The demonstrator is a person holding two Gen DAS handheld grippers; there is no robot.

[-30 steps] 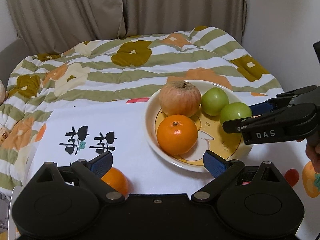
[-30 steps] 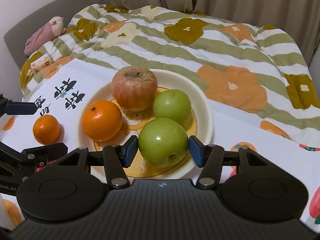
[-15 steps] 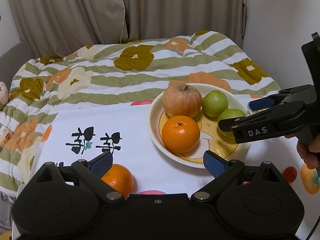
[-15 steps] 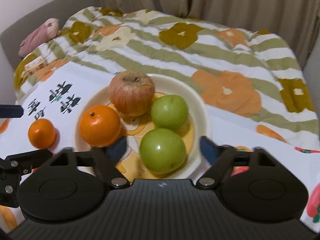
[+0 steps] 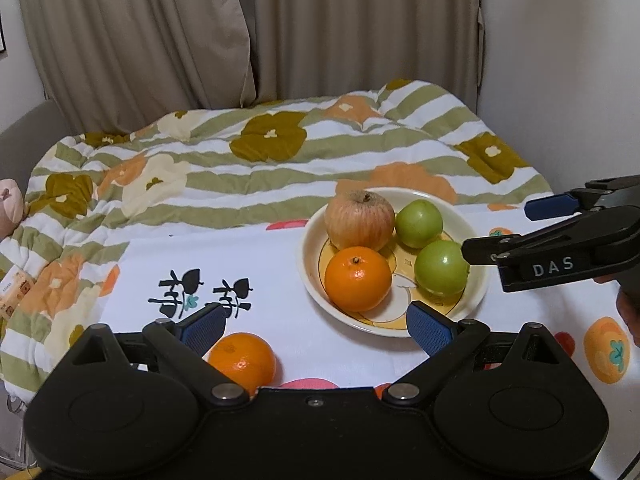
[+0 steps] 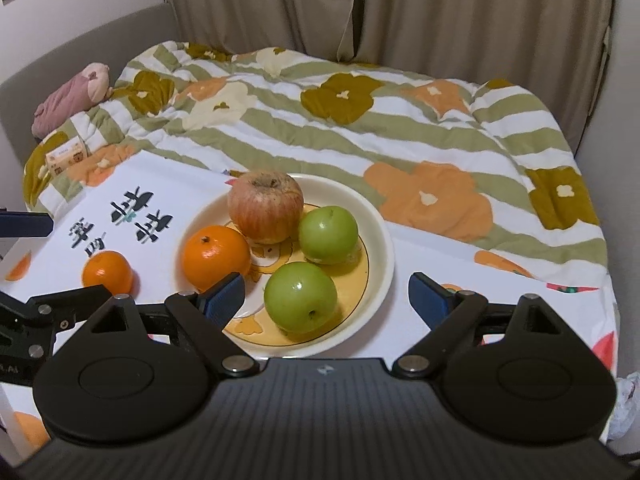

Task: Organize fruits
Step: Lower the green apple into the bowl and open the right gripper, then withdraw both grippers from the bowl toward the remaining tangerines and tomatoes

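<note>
A cream plate [image 5: 308, 264] [image 6: 384, 236] holds a red apple [image 5: 359, 219] [image 6: 265, 207], an orange [image 5: 357, 278] [image 6: 216, 256] and two green apples [image 5: 441, 267] [image 6: 301, 297], [image 5: 419, 223] [image 6: 328, 234]. A small orange [image 5: 242, 361] [image 6: 107, 273] lies on the white cloth left of the plate. My left gripper [image 5: 314, 326] is open and empty, above the cloth, with the small orange by its left finger. My right gripper [image 6: 326, 296] is open and empty, just behind the near green apple; it also shows in the left wrist view [image 5: 532, 232].
The plate sits on a white printed cloth [image 5: 248, 264] over a table. Behind lies a striped floral quilt [image 5: 256, 160] on a bed, with curtains and wall beyond. A pink plush toy [image 6: 72, 96] and a small box [image 6: 66, 156] lie at the left.
My right gripper opened, let go of the near green apple on the plate, and drew back and up. My left gripper also rose and pulled back.
</note>
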